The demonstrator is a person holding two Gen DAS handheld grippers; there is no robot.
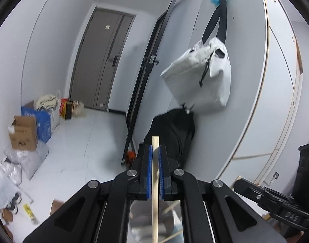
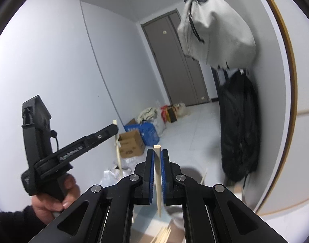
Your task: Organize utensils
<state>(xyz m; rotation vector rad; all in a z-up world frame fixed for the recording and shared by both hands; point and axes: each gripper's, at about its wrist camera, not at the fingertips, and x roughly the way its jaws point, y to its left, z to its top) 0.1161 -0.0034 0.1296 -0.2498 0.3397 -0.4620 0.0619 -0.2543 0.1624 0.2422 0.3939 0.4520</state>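
chopsticks held: left gripper (image 1: 155, 151) fingers clamped on one chopstick (image 1: 155, 182), right gripper (image 2: 157, 156) on another chopstick (image 2: 158, 182), tips at 12 o'clock. advice: align both upright before lowering into a holder.

A pale wooden chopstick (image 1: 155, 182) stands near upright in the lower middle of the left wrist view, clamped between blue pads; its square-cut top pokes above them and its shaft runs down out of the bottom edge. In the right wrist view a second chopstick (image 2: 158, 182) of the same pale wood stands upright at lower centre, blunt end up, tapering to a point below. More pale sticks (image 2: 163, 235) lie loosely bunched at the bottom edge of that view.
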